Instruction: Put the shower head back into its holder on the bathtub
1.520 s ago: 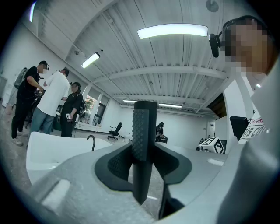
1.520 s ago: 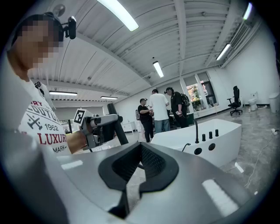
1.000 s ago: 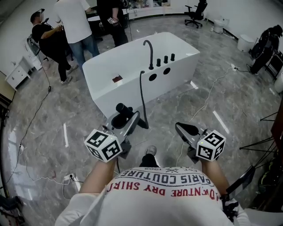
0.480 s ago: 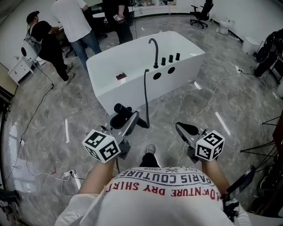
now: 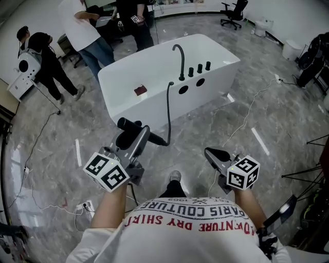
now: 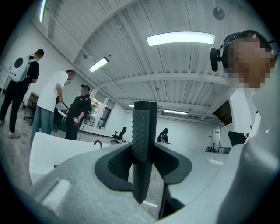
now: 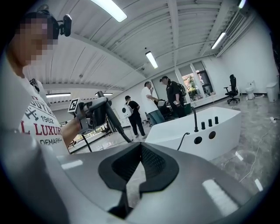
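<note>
**Carrying shower head toward tub**

Bathtub [image 5: 154, 87] stands well ahead on the floor. Left gripper [image 5: 138, 139] clamps the shower head [image 5: 127, 128], hose [image 5: 168, 110] running to the tub. Right gripper [image 5: 215, 153] is pinched closed, empty. Next: get closer, line up with holder.

A person in a white shirt [image 5: 77, 23] stands on the grey marble floor [image 5: 288, 118]. Just to their right is a person in black [image 5: 134, 23], and to their left a person with a white backpack [image 5: 31, 62] beside a low white cabinet [image 5: 18, 86]. Well to the right stands a black office chair [image 5: 234, 11]. A white cable [image 5: 247, 110] crosses the floor nearer the camera.
</note>
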`<state>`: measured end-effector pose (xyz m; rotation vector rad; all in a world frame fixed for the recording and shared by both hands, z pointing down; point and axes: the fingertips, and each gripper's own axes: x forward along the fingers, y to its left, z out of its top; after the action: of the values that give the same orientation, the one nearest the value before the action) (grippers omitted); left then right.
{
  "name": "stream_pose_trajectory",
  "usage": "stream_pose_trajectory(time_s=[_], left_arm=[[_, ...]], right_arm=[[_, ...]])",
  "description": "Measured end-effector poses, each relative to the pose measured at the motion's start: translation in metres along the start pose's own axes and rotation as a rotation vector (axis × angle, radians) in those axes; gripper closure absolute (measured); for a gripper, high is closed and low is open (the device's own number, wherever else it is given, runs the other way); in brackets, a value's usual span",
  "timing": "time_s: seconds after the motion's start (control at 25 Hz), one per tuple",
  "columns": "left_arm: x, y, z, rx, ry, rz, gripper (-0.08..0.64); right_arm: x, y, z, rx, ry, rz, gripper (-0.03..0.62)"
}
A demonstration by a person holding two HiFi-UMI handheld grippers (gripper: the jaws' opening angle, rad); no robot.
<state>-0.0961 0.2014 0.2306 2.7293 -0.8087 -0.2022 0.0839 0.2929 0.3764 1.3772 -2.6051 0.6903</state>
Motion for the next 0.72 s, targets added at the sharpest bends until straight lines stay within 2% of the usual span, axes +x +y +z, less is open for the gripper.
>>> stream_pose_trajectory(time_s=[0.16,0.4,0.6,0.72], left_arm=[[0.018,0.035,0.008,-0.02,-0.004,0.004,0.423],[0.067,0.117,0.03,-0.083,-0.011,-0.011,0.423],[0.068,0.131,0.055,-0.076,-0.068,-0.031,0.423],[0.076,0.159,0.083,-0.082,-0.106,-0.048,0.423]], right_arm=[[0.029,-0.023,0.005,0.028,0.02,-0.009,0.586],[0.105,-0.07,0.039,0.058,0.047,-0.01,0.586],[0.129,-0.077,0.055,0.022,0.061,0.006,0.586],[0.163,-0.091,0.077,0.005,0.09,0.011,0.586]])
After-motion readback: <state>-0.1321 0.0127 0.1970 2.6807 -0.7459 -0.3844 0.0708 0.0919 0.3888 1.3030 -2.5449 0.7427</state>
